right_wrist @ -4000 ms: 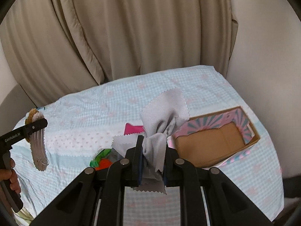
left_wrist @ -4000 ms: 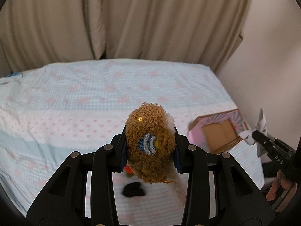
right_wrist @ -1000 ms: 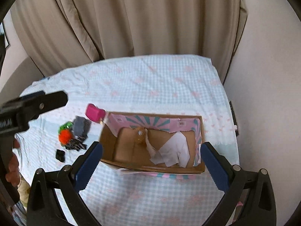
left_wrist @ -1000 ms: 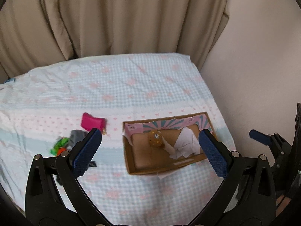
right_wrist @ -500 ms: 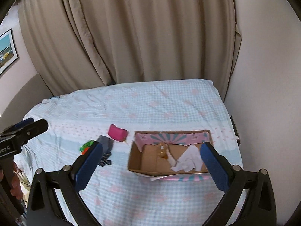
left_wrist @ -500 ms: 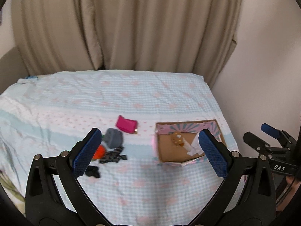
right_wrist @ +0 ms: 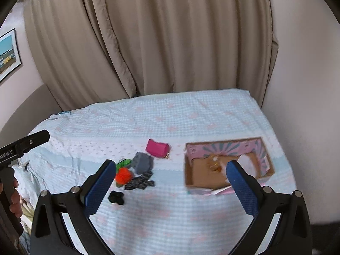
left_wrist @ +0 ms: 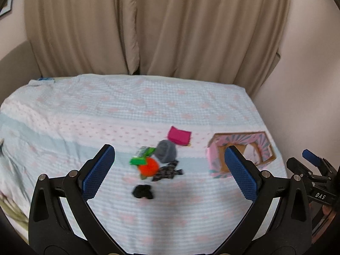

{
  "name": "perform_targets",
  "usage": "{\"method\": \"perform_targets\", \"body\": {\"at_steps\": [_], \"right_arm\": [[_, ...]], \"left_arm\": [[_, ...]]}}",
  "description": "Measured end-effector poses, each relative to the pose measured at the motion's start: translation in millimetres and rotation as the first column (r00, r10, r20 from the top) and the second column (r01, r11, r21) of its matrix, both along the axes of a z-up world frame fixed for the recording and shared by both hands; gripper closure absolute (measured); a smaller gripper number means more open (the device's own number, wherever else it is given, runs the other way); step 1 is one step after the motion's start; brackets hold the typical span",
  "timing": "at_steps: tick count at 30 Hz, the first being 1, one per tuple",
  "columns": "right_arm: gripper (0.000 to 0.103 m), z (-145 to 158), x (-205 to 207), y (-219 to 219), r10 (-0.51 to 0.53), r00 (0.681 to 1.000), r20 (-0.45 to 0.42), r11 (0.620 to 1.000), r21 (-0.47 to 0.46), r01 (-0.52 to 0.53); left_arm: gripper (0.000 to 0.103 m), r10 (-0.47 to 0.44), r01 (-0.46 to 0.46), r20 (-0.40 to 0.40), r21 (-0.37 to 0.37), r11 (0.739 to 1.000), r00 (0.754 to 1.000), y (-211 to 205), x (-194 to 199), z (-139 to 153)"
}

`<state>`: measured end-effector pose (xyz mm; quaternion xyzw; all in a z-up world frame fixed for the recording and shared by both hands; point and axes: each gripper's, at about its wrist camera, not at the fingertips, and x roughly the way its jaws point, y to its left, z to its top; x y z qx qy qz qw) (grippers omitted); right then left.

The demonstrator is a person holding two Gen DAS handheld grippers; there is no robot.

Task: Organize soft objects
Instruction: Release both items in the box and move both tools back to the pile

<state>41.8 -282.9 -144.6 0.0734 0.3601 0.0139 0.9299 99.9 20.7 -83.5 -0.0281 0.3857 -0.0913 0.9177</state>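
Both tools (left_wrist: 170,170) (right_wrist: 171,183) gape; box (right_wrist: 191,172) contents blurred.

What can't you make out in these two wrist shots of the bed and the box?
- Box contents: the right gripper's finger covers part of the floor; the brown and white things inside are blurred.
- Same box in the left wrist view: the left gripper's finger hides most of the inside.
- Dark patterned piece and black lump: too blurred to identify.
- Green item: partly under the orange ball.
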Motion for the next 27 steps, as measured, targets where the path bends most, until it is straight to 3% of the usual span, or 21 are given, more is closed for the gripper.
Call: {"method": "perform_targets", "body": {"at_steps": [10, 16, 22, 27], "right_arm": [[0.000, -56.1, 19.3, 93.4, -0.159, 0.985, -0.064, 0.982, 0.089, 0.164], [0.000, -96.1, 46.4, 125.4, -0.288, 0.950, -0.121, 0.938, 0.164, 0.306], [0.000, -145.6, 86.6, 142.8, -0.391, 0.895, -0.214, 0.888, 0.167, 0.428], [0.000, -197.6, 115.1, 142.3, -0.426, 0.850, -0.310, 0.842, 0.208, 0.498]], "left_arm": [[0.000, -0.110, 0.111, -0.094, 0.007, 0.994, 0.989, 90.5, 64.4, -45.8], [0.000, -0.172, 0.170, -0.179, -0.023, 0.985, 0.969, 113.2, 124.5, -94.5], [0.002, -0.216, 0.208, -0.291, -0.056, 0.976, 0.932, 105.9, 189.3, -162.6], [0.003, -0.264, 0.250, -0.417, -0.089, 0.964, 0.870, 81.0, 231.6, -231.8]]}}
